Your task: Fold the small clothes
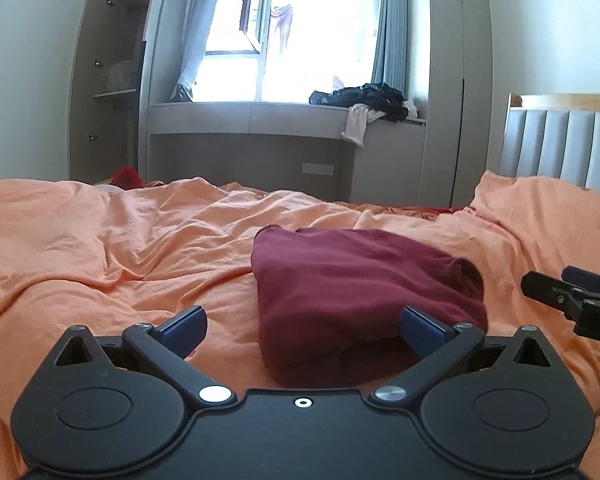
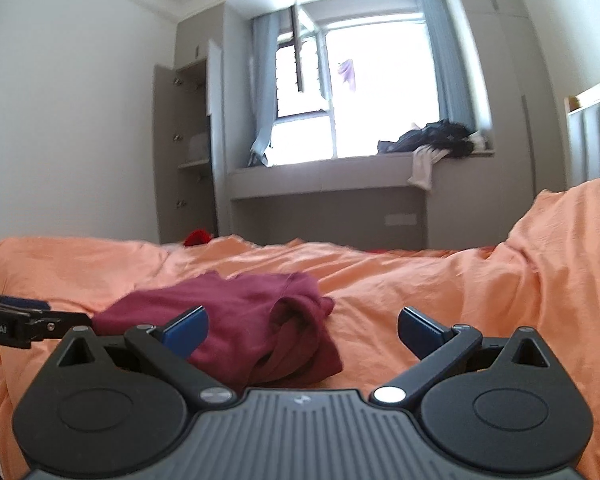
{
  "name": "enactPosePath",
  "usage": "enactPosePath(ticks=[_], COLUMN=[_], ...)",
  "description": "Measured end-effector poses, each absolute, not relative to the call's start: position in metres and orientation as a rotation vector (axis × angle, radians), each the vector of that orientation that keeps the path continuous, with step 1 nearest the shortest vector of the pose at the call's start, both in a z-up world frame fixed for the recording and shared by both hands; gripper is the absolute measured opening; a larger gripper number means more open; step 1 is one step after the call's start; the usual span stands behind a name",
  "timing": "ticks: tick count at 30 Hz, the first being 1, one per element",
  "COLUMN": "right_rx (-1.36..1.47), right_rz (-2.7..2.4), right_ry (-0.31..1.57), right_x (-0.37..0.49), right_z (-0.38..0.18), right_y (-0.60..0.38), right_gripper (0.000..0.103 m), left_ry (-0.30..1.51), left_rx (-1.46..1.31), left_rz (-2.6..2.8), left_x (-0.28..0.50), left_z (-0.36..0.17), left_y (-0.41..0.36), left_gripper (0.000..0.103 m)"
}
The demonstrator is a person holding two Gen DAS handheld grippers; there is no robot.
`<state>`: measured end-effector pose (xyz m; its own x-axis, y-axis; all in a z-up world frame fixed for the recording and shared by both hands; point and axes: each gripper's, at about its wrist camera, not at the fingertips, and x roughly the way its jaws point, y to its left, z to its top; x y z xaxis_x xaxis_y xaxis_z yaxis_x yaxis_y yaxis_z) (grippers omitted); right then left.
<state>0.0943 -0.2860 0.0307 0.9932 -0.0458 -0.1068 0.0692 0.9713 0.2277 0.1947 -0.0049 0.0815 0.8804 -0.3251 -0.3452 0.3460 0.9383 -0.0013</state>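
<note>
A maroon garment (image 1: 360, 292) lies folded in a thick bundle on the orange bed sheet (image 1: 100, 248). My left gripper (image 1: 302, 330) is open and empty, just in front of the bundle's near edge. In the right wrist view the garment (image 2: 240, 328) sits to the left, behind the left finger. My right gripper (image 2: 302, 330) is open and empty, over the sheet (image 2: 460, 288) beside the bundle. The right gripper also shows at the right edge of the left wrist view (image 1: 556, 292), and the left gripper at the left edge of the right wrist view (image 2: 28, 320).
The rumpled sheet covers the whole bed. A padded headboard (image 1: 560, 152) stands at the right. Beyond the bed are a window seat with dark clothes (image 1: 364, 100), an open wardrobe (image 1: 108, 88) and a red object (image 1: 126, 178) at the far bed edge.
</note>
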Motion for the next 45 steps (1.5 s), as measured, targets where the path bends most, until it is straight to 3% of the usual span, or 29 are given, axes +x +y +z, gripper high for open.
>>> enactPosePath(ticks=[14,26,45], right_rx=[0.224,0.178,0.234], right_rz=[-0.068,-0.085,-0.142], right_ry=[-0.065,-0.119,0.099], right_x=[0.022,-0.018,-0.01], right_z=[0.049,0.033,-0.016], right_y=[-0.267,-0.24,-0.229], right_gripper=[0.103,0.103,0.103], left_ry=[0.278,0.261,0.331], left_rx=[0.083,0.057,0.092], left_rz=[-0.277,-0.25,-0.273], left_x=[0.117,0.081,0.095], left_z=[0.108,0.087,0.014], left_y=[0.001,0.023,0.027], left_gripper=[0.103,0.103,0.103])
